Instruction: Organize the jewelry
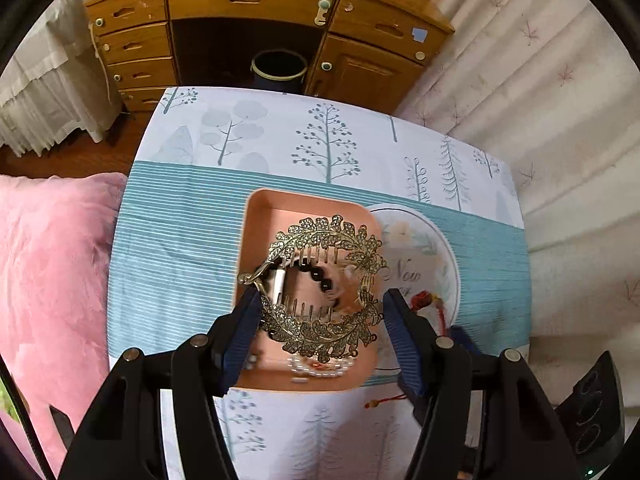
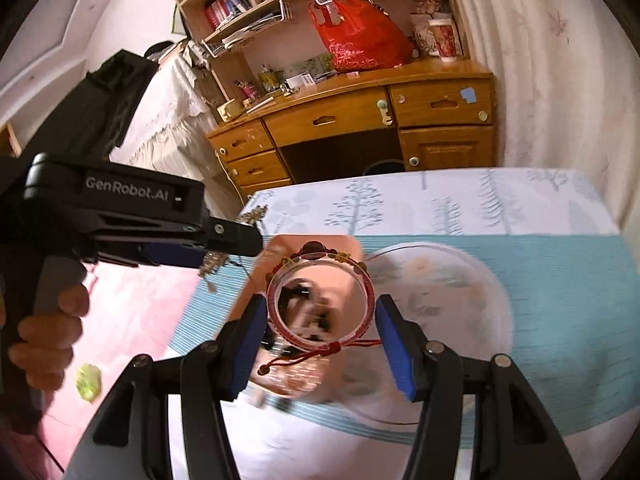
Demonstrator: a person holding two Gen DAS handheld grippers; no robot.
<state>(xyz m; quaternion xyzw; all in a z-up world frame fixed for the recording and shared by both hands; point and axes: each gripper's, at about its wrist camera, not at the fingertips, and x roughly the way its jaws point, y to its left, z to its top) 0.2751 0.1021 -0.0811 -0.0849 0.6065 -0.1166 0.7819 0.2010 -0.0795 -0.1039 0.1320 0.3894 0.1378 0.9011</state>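
Note:
My left gripper (image 1: 320, 312) is shut on an ornate gold rhinestone hair clip (image 1: 324, 240) and holds it above the pink tray (image 1: 256, 248), which holds black beads (image 1: 316, 274) and other jewelry. My right gripper (image 2: 322, 324) is shut on a red bangle (image 2: 320, 304) with a red cord and beads, held over the same pink tray (image 2: 348, 252). The left gripper also shows in the right wrist view (image 2: 224, 240), to the left, with the hair clip (image 2: 212, 262) in its jaws.
A round white floral plate (image 1: 436, 256) lies right of the tray on the tree-print cloth (image 1: 280, 140). A pink cushion (image 1: 52, 272) is to the left, a wooden desk (image 1: 256, 0) with a bin (image 1: 278, 70) stands behind, and a curtain (image 1: 540, 80) hangs at right.

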